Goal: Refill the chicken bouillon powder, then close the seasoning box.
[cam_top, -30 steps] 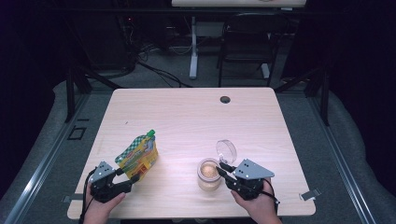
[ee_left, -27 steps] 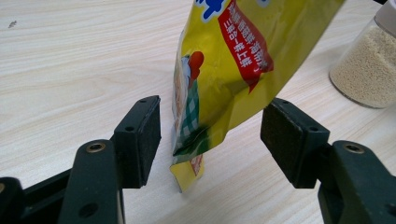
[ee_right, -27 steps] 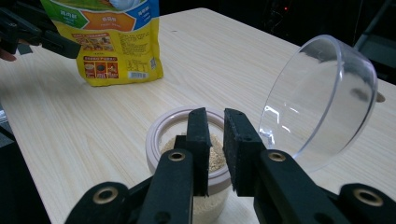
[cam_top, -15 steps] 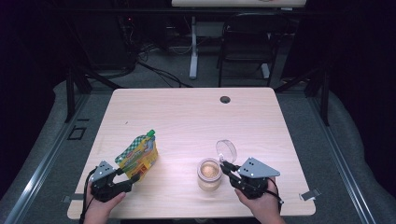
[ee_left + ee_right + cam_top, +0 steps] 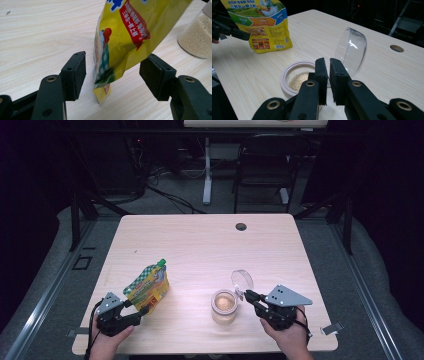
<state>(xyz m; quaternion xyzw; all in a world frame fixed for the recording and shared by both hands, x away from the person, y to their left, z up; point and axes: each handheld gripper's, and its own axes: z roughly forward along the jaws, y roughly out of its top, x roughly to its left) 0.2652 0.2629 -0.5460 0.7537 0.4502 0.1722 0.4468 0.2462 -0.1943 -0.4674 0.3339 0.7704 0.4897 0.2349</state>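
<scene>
Dark surroundings framed a pale wooden table (image 5: 200, 245) with a round cable hole (image 5: 241, 226) near its far edge. Against the earlier high view, the right gripper (image 5: 245, 295) had sat slightly nearer the jar, and its jaws had just been closing; they now stood almost together, a thin slit between the pads, at the base of the clear domed lid (image 5: 242, 281), which stood tipped up at the jar's far right rim. Whether the pads pinched the lid's edge or hinge could not be told. Pouch, jar and left hand (image 5: 107, 342) lay as before. The open glass jar (image 5: 224, 306) held fine tan granules, filled well below the rim. The yellow-green spouted pouch (image 5: 146, 287) stood upright left of the jar, near the table's front edge. The left gripper (image 5: 137, 307) stood wide, its jaws on either side of the pouch's lower corner; the left gripper view showed one pad (image 5: 75, 75) apart from the foil and the other (image 5: 156, 75) just beside or touching it. That view also showed the pouch's red label text and the granules through the jar wall (image 5: 197, 37), while the right gripper view looked into the jar's mouth (image 5: 298, 77).
</scene>
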